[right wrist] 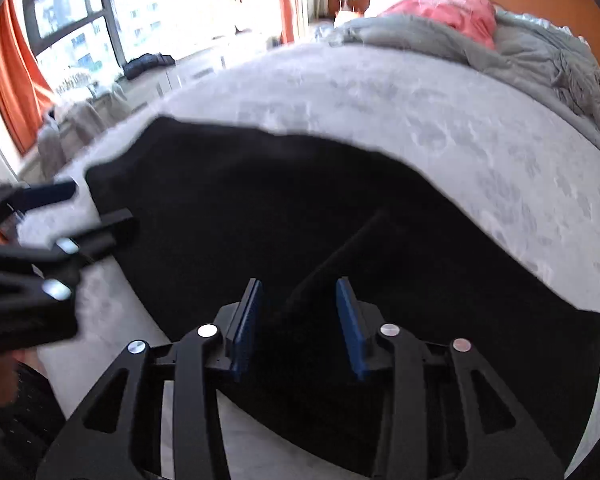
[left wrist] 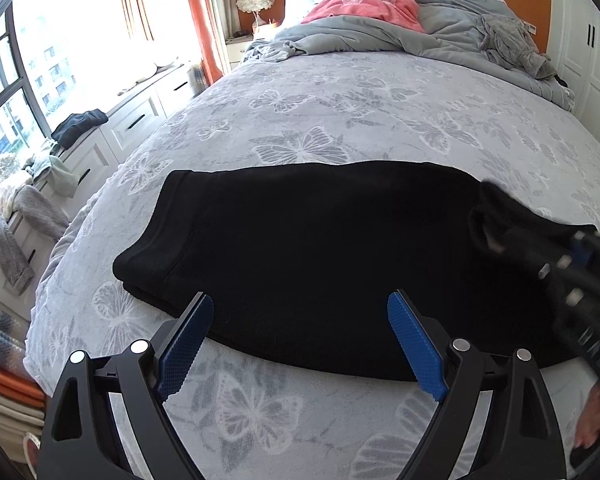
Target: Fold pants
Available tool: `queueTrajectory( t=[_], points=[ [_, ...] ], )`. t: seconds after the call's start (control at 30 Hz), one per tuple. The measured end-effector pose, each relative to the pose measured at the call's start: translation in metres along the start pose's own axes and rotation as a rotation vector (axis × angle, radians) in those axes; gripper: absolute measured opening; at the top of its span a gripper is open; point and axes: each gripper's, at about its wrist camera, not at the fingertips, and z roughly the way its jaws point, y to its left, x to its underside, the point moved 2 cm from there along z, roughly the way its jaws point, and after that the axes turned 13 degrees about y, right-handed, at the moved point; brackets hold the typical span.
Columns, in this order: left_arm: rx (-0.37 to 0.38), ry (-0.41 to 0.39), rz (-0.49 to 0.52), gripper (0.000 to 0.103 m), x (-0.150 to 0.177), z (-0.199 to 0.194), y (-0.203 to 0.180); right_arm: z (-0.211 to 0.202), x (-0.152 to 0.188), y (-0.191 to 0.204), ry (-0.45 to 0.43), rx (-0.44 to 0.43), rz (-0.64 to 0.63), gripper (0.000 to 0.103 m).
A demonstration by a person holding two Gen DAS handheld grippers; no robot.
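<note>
Pants (left wrist: 320, 256), black, lie folded flat across the butterfly-print bed (left wrist: 340, 112). My left gripper (left wrist: 300, 340) hovers at their near edge, fingers spread, empty. My right gripper (right wrist: 298, 324) stands over the cloth, fingers parted, pinching nothing.

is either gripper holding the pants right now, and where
No. The left gripper is wide open above the pants; the right gripper has its fingers apart over the fabric, gripping nothing.
</note>
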Motion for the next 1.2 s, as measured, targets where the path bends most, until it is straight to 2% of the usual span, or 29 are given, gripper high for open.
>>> queueTrajectory(
  t=[0.07, 0.13, 0.2, 0.23, 0.3, 0.37, 0.47, 0.57, 0.67, 0.73, 0.77, 0.8, 0.83, 0.87, 0.93, 0.97, 1.0, 1.03, 1.1, 1.13, 1.17, 1.2],
  points=[
    [0.001, 0.018, 0.002, 0.087, -0.002, 0.005, -0.002, -0.021, 0.003, -0.022, -0.038, -0.079, 0.083, 0.037],
    [0.010, 0.045, 0.001, 0.087, -0.002, 0.011, -0.003, -0.071, 0.005, -0.052, -0.163, -0.104, 0.159, 0.043],
    [0.053, 0.068, -0.003, 0.087, -0.001, 0.015, -0.004, -0.118, 0.019, -0.084, -0.283, -0.034, 0.224, 0.084],
    [0.080, 0.081, -0.004, 0.087, -0.001, 0.017, -0.006, -0.132, 0.029, -0.103, -0.319, 0.026, 0.266, 0.087],
    [0.159, 0.117, -0.013, 0.087, 0.000, 0.023, -0.012, -0.137, 0.051, -0.139, -0.295, 0.142, 0.345, 0.086],
    [0.260, 0.158, -0.030, 0.087, 0.000, 0.030, -0.021, -0.128, 0.072, -0.171, -0.212, 0.193, 0.430, 0.085],
    [0.386, 0.225, -0.065, 0.087, 0.001, 0.042, -0.040, -0.109, 0.096, -0.202, -0.111, 0.174, 0.493, 0.084],
    [0.450, 0.293, -0.094, 0.087, 0.001, 0.057, -0.064, -0.091, 0.113, -0.210, -0.033, 0.144, 0.481, 0.083],
    [0.420, 0.252, -0.082, 0.084, -0.005, 0.060, -0.088, -0.076, 0.129, -0.207, 0.035, 0.176, 0.458, 0.083],
    [0.403, 0.220, -0.033, 0.058, -0.009, 0.062, -0.107, -0.073, 0.134, -0.211, 0.053, 0.186, 0.451, 0.083],
    [0.376, 0.206, -0.003, 0.030, -0.011, 0.064, -0.116, -0.074, 0.135, -0.214, 0.048, 0.188, 0.459, 0.083],
    [0.356, 0.183, 0.006, 0.017, -0.014, 0.062, -0.120, -0.080, 0.138, -0.217, 0.028, 0.180, 0.473, 0.083],
    [0.349, 0.154, -0.008, 0.015, -0.018, 0.056, -0.121, -0.089, 0.140, -0.220, -0.004, 0.166, 0.487, 0.083],
    [0.372, 0.126, -0.021, 0.014, -0.023, 0.046, -0.119, -0.098, 0.141, -0.222, -0.042, 0.149, 0.495, 0.083],
    [0.469, 0.068, -0.053, 0.011, -0.034, 0.024, -0.108, -0.111, 0.143, -0.227, -0.095, 0.138, 0.493, 0.089],
    [0.508, 0.054, -0.056, 0.012, -0.038, 0.018, -0.102, -0.109, 0.144, -0.231, -0.085, 0.152, 0.494, 0.090],
    [0.484, 0.049, -0.045, 0.014, -0.041, 0.019, -0.099, -0.103, 0.145, -0.235, -0.050, 0.163, 0.498, 0.090],
    [0.417, 0.068, -0.024, 0.016, -0.041, 0.030, -0.099, -0.096, 0.146, -0.238, -0.019, 0.160, 0.509, 0.090],
    [0.277, 0.171, -0.023, 0.019, -0.036, 0.061, -0.100, -0.087, 0.148, -0.241, 0.011, 0.102, 0.536, 0.090],
    [0.304, 0.189, -0.042, 0.022, -0.034, 0.064, -0.096, -0.086, 0.147, -0.239, 0.003, 0.058, 0.540, 0.090],
    [0.348, 0.177, -0.068, 0.023, -0.033, 0.059, -0.092, -0.084, 0.146, -0.237, 0.002, 0.019, 0.538, 0.090],
    [0.365, 0.152, -0.071, 0.028, -0.033, 0.050, -0.088, -0.079, 0.143, -0.233, 0.011, -0.017, 0.531, 0.090]
  ],
)
